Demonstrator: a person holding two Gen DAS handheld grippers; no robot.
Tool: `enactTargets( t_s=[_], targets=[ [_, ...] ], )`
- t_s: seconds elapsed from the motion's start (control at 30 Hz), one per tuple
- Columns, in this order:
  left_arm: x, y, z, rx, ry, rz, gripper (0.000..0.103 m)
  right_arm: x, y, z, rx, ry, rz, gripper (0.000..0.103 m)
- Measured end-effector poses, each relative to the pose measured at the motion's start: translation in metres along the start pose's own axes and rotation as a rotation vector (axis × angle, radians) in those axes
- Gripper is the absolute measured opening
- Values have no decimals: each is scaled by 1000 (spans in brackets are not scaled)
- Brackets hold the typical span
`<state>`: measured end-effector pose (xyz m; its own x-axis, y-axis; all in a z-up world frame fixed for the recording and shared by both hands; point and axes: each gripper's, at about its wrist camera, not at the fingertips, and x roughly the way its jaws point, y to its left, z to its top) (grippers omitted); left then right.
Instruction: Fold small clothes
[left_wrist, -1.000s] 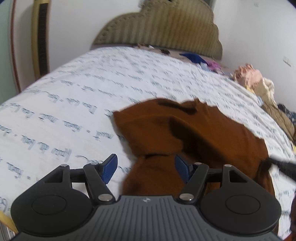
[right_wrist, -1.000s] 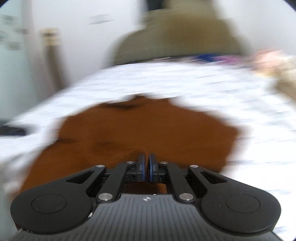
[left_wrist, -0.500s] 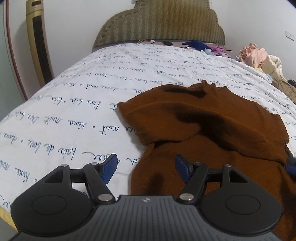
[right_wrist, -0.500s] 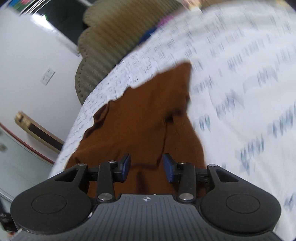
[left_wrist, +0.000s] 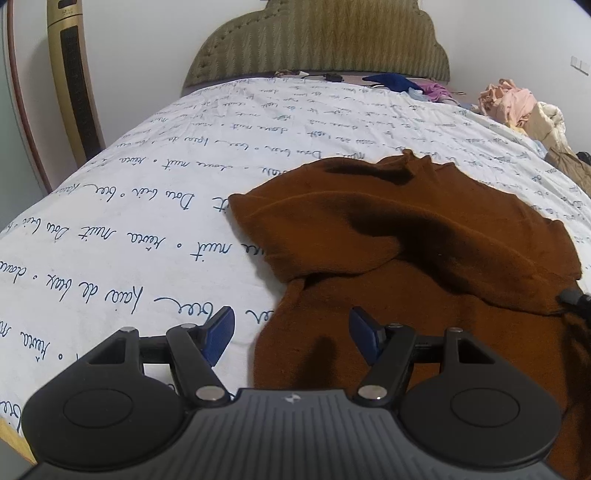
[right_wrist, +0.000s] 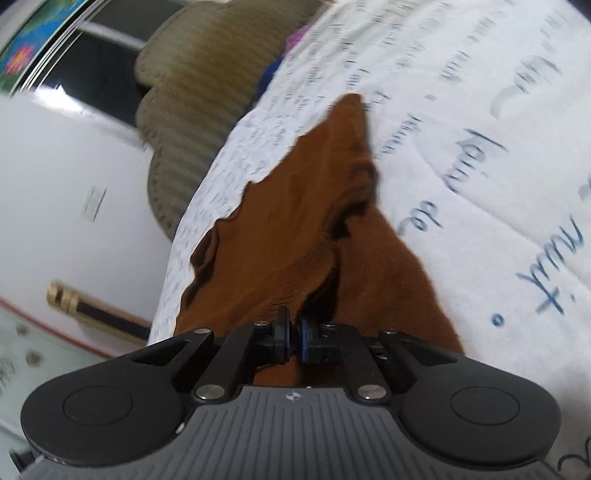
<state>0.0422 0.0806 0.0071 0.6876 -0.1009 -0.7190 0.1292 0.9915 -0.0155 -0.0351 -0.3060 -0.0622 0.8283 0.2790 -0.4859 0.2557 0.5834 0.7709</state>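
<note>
A brown shirt (left_wrist: 424, 229) lies on the white bed sheet (left_wrist: 147, 206), its upper part folded over the lower part. My left gripper (left_wrist: 291, 332) hovers open over the shirt's near left edge, with nothing pressed between its blue pads. In the right wrist view, my right gripper (right_wrist: 294, 332) is rolled to one side and shut on a fold of the brown shirt (right_wrist: 295, 221) at its near edge. The right gripper's tip (left_wrist: 574, 297) shows at the right border of the left wrist view, beside the folded layer's corner.
A padded olive headboard (left_wrist: 321, 40) stands at the far end of the bed. Blue and purple clothes (left_wrist: 406, 83) lie near it. A pile of pink and beige clothes (left_wrist: 517, 107) sits at the far right. A gold tower fan (left_wrist: 74, 74) stands left of the bed.
The right gripper rolled sideways, opened, came down and shut on the shirt's near edge. The shirt's raised top layer settled flat. The left gripper sank slightly and stayed open.
</note>
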Motion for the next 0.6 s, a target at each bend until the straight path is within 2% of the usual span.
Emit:
enactTargets(
  t_s=[0.1, 0.17, 0.27, 0.4, 0.5, 0.57, 0.6],
  targets=[
    [6, 3, 3, -20, 6, 9, 68, 3, 32, 17, -125, 0, 14, 12],
    [10, 3, 5, -20, 5, 22, 68, 12, 67, 34, -233, 2, 37, 12],
    [17, -5, 6, 33, -9, 67, 68, 26, 127, 61, -396, -8, 56, 12],
    [32, -19, 6, 118, -30, 140, 68, 13, 194, 85, -517, -69, 180, 12],
    [48, -21, 7, 125, -39, 196, 69, -5, 206, 100, -533, -152, 241, 12],
    [51, -16, 9, 102, -58, 231, 71, -8, 187, 113, -491, -194, 208, 12],
    [52, -12, 10, 80, -66, 238, 77, -6, 172, 119, -465, -203, 166, 12]
  ],
)
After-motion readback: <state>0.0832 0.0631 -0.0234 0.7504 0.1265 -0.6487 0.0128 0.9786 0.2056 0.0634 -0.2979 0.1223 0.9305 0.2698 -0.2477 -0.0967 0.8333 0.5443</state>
